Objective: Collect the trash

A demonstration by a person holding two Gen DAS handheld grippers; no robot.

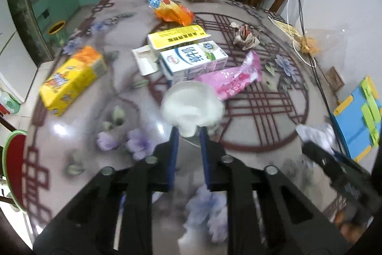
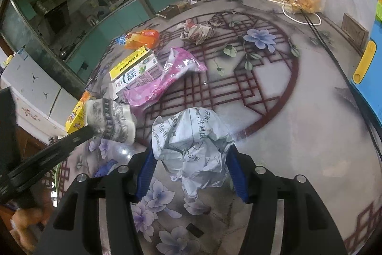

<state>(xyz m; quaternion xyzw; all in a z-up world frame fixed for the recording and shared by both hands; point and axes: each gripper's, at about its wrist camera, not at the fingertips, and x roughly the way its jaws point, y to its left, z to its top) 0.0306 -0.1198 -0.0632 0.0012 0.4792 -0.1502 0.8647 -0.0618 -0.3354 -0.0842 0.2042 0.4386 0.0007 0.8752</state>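
My left gripper (image 1: 188, 133) clenches one white cup (image 1: 192, 104) and my right gripper (image 2: 191, 159) one crumpled paper (image 2: 191, 145), both just before one milk carton (image 1: 193, 59) on the table (image 1: 262, 126).

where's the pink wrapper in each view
Left wrist: pink wrapper lies right of centre, just beyond the white cup held in the fingers.
Right wrist: pink wrapper lies left of centre, in the upper half.
Shared landmark: the milk carton touching its left side.
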